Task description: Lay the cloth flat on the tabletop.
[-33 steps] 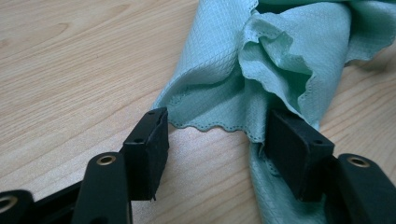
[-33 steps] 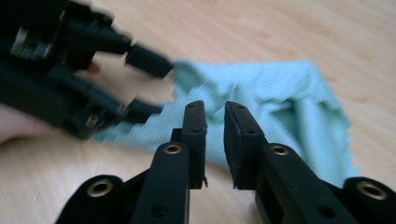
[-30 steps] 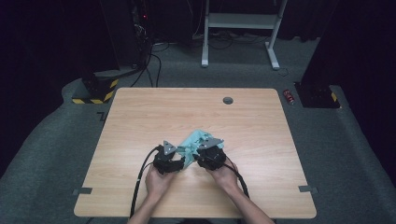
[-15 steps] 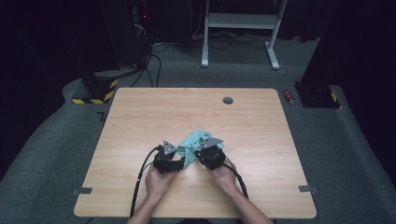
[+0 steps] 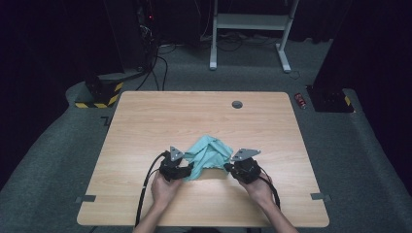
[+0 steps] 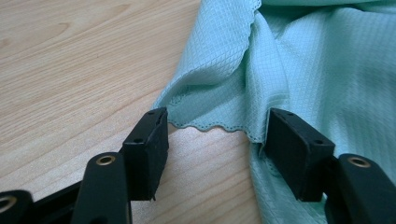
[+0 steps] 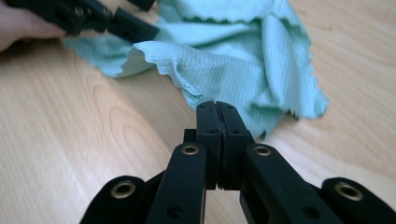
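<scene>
A mint-green cloth [image 5: 210,151] lies crumpled on the wooden table [image 5: 194,116], between the two hand-held grippers. My left gripper [image 5: 187,170] is at the cloth's left edge. In the left gripper view it stands open [image 6: 217,126], with the cloth's scalloped hem [image 6: 219,128] running between the jaws and one jaw lying on the fabric. My right gripper [image 5: 227,168] is at the cloth's right edge. Its jaws [image 7: 217,105] are shut on the tip of a raised fold of the cloth [image 7: 233,56]. The left gripper [image 7: 147,16] is also seen at the top left of the right gripper view.
A round grommet hole [image 5: 237,104] sits near the table's far edge. Beyond the table are a white desk frame [image 5: 248,29], cables, and a yellow-black striped block [image 5: 99,97] on the carpet. Bare wood surrounds the cloth on all sides.
My right gripper has moved to the right, away from the left one, and the cloth's right side has been drawn out with it. The left gripper stayed put.
</scene>
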The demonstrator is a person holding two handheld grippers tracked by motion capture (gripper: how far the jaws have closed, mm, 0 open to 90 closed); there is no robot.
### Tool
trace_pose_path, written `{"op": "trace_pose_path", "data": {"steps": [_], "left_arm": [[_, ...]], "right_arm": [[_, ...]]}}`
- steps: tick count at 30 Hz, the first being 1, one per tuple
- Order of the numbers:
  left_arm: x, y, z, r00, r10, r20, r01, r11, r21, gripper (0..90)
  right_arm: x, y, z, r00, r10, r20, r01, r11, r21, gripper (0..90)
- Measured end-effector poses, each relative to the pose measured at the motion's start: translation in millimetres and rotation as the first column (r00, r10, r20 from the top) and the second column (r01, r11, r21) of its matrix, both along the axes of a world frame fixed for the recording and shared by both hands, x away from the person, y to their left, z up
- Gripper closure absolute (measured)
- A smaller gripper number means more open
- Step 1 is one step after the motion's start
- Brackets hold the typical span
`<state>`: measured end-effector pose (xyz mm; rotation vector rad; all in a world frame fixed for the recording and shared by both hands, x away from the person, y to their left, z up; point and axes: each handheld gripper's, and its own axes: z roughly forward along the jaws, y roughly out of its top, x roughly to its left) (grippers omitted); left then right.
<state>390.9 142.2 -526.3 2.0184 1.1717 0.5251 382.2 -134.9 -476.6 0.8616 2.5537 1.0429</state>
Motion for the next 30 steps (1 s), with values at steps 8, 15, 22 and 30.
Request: {"op": "trace_pose_path", "data": {"steps": [8,15,22,30], "left_arm": [[-0.3,-0.2,-0.1,1.0000,0.005,-0.001,-0.005,1.0000,-0.003,39.3],[-0.3,-0.2,-0.1,1.0000,0.005,-0.001,-0.005,1.0000,-0.002,39.2],[-0.3,-0.2,0.0,1.0000,0.005,-0.002,-0.005,1.0000,-0.002,39.2],[-0.3,-0.2,0.0,1.0000,0.005,-0.002,-0.005,1.0000,-0.003,39.2]], "right_arm": [[-6.3,-15.4,-13.5,0.9984,0.014,-0.056,-0.014,0.9999,-0.005,88.7],[-5.8,-30.4,-4.8,0.9980,-0.050,-0.038,0.053,0.9964,0.067,76.0],[6.9,-6.8,-12.3,0.9889,-0.149,0.003,0.148,0.9880,0.042,62.1],[27.4,13.4,-21.0,0.9839,-0.175,0.035,0.177,0.9811,-0.077,88.2]]}}
